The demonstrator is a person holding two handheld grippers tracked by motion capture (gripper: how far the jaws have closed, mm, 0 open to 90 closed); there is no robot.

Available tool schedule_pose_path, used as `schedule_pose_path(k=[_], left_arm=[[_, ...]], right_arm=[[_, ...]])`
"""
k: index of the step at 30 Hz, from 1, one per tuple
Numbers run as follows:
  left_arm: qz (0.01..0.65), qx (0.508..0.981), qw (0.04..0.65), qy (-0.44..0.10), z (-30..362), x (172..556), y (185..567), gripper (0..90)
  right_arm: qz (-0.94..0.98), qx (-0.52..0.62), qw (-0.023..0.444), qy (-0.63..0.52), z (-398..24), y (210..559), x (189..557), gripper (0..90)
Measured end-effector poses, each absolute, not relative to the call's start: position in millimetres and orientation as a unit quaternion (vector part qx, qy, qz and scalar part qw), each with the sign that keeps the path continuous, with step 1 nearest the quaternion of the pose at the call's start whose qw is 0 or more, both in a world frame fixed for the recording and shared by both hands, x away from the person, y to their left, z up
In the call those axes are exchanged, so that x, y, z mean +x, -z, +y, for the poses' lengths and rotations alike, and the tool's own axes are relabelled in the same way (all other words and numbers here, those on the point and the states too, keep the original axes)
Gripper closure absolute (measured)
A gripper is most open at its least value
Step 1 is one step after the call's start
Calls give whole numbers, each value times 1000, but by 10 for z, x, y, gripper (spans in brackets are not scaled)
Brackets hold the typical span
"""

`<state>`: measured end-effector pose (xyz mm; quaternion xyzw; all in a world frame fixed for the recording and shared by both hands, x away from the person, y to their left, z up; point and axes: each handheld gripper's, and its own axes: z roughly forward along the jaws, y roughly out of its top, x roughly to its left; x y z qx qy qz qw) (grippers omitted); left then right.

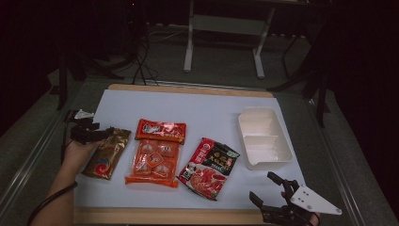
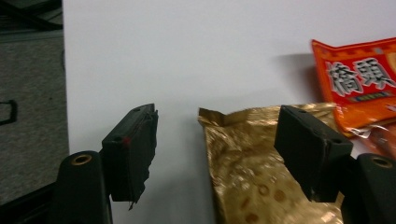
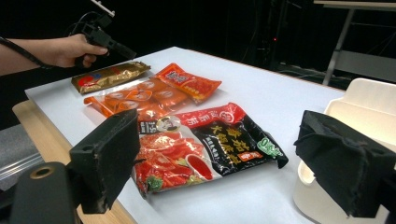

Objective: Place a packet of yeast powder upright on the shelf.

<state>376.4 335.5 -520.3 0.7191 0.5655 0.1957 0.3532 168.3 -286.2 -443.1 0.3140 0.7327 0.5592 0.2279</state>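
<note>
A gold foil packet point(image 1: 107, 153) lies at the left of the white mat point(image 1: 197, 106). My left gripper point(image 1: 106, 134) sits low at the packet's far end, open. In the left gripper view the gold packet's point(image 2: 252, 177) top corner lies between the jaws of the left gripper point(image 2: 217, 114); one jaw is over the foil, the other over bare mat. My right gripper point(image 1: 261, 185) hovers open at the table's near right edge with nothing between its fingers. From the right gripper view its jaws point(image 3: 219, 123) frame a red-and-black sauce packet point(image 3: 205, 144), and the left gripper point(image 3: 123, 50) shows far off.
An orange pack of small sachets point(image 1: 153, 160) and an orange-red packet point(image 1: 161, 130) lie mid-mat, next to the red-and-black sauce packet point(image 1: 208, 167). A white two-compartment tray point(image 1: 277, 141) stands at the right. Dark floor, cables and a table frame lie beyond.
</note>
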Motion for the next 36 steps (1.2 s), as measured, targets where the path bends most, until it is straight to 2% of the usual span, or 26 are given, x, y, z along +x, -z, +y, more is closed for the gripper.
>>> schedule_pose_path(k=[11, 15, 20, 21, 22, 23, 25, 26, 27, 32, 36], left_arm=[[577, 732, 326, -157, 3316, 3859, 5386, 350], [576, 733, 326, -159, 3313, 3852, 5400, 351], [561, 753, 292, -181, 3191, 3838, 5378, 376], [557, 758, 290, -179, 3169, 3836, 5368, 512], [552, 762, 288, -177, 3146, 3834, 5360, 575], [548, 766, 286, -176, 3122, 3831, 5352, 575], [545, 770, 278, -181, 3091, 3825, 5346, 656], [544, 771, 278, -180, 3086, 3821, 5344, 715], [538, 775, 277, -183, 3077, 3814, 5345, 825], [535, 783, 248, -198, 2998, 3810, 5317, 894], [537, 782, 252, -190, 3041, 3771, 5240, 899]], right_arm=[[734, 321, 223, -555, -2870, 4451, 1690, 133], [735, 321, 222, -554, -2860, 4452, 1690, 133], [738, 318, 223, -552, -2848, 4452, 1684, 134], [738, 318, 224, -551, -2847, 4452, 1684, 136], [738, 318, 223, -551, -2848, 4451, 1686, 136], [738, 318, 223, -551, -2848, 4451, 1686, 136], [739, 318, 222, -551, -2848, 4454, 1689, 136], [739, 318, 222, -551, -2847, 4454, 1690, 137], [740, 318, 222, -551, -2844, 4453, 1686, 138], [740, 317, 221, -551, -2842, 4451, 1685, 138], [738, 317, 224, -552, -2847, 4444, 1683, 138]])
